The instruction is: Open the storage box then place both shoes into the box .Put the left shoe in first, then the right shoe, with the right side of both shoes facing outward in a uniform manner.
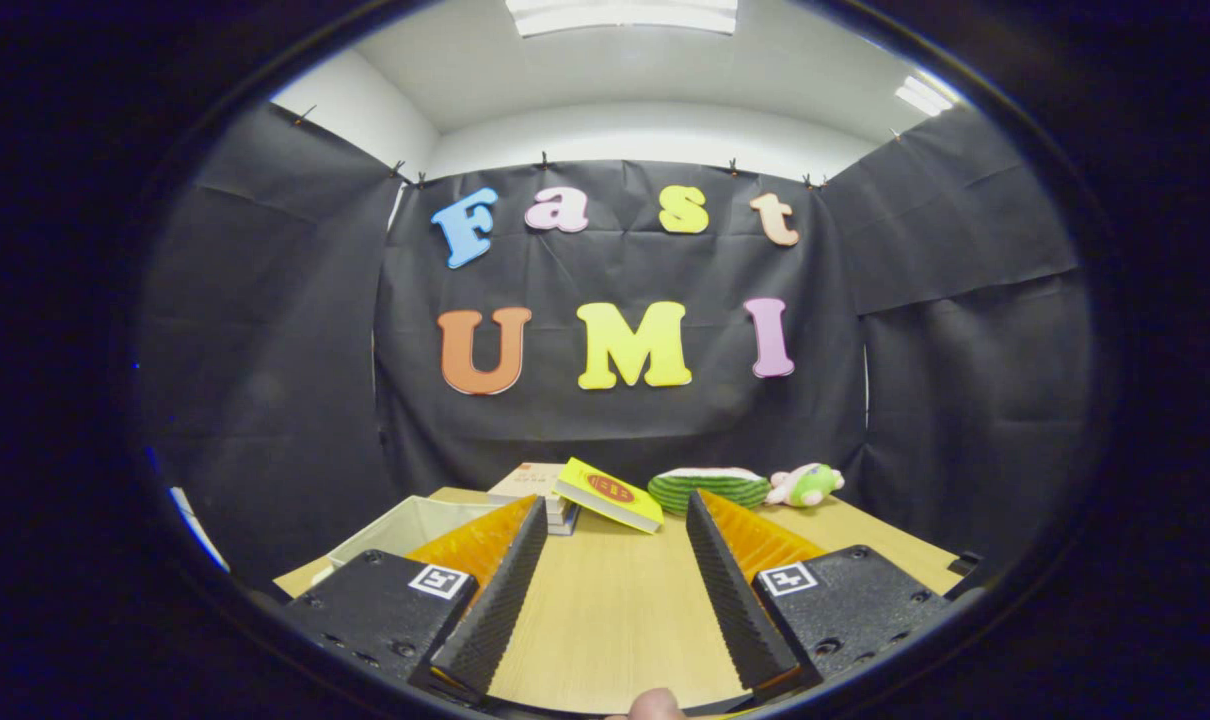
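Note:
My gripper [615, 502] is open and held above a wooden table [615, 610]. Nothing lies between its fingers, only bare tabletop. A pale box [405, 527] stands on the table to the left, partly hidden behind the left finger [495, 590]. I see only its rim and part of its inside wall. I cannot tell whether it has a lid.
Just beyond the fingertips a yellow book [610, 494] leans on a small stack of books [537, 486]. To their right lie a green striped plush [710, 487] and a small pink and green plush toy [807, 484]. A person's fingertip [655, 705] shows below the fingers.

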### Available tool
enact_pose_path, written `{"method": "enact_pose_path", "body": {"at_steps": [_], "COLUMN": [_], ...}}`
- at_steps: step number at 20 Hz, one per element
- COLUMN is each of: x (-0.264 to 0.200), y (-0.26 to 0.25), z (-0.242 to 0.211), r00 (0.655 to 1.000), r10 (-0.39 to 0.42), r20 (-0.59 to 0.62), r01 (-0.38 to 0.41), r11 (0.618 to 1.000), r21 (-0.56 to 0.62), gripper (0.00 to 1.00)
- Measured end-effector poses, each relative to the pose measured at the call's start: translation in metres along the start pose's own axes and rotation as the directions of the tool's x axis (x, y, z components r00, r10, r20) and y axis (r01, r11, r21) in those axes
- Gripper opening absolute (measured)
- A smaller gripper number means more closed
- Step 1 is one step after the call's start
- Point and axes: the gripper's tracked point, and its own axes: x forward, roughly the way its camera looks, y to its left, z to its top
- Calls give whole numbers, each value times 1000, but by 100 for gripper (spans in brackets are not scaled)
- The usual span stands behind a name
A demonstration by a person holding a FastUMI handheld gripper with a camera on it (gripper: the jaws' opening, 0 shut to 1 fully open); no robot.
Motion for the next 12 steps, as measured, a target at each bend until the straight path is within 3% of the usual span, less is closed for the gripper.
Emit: {"method": "enact_pose_path", "body": {"at_steps": [12], "x": [12], "y": [-6], "z": [-9], "r00": [998], "r10": [-20], "r20": [-56], "r01": [22], "r11": [999], "r21": [32], "gripper": [91]}}
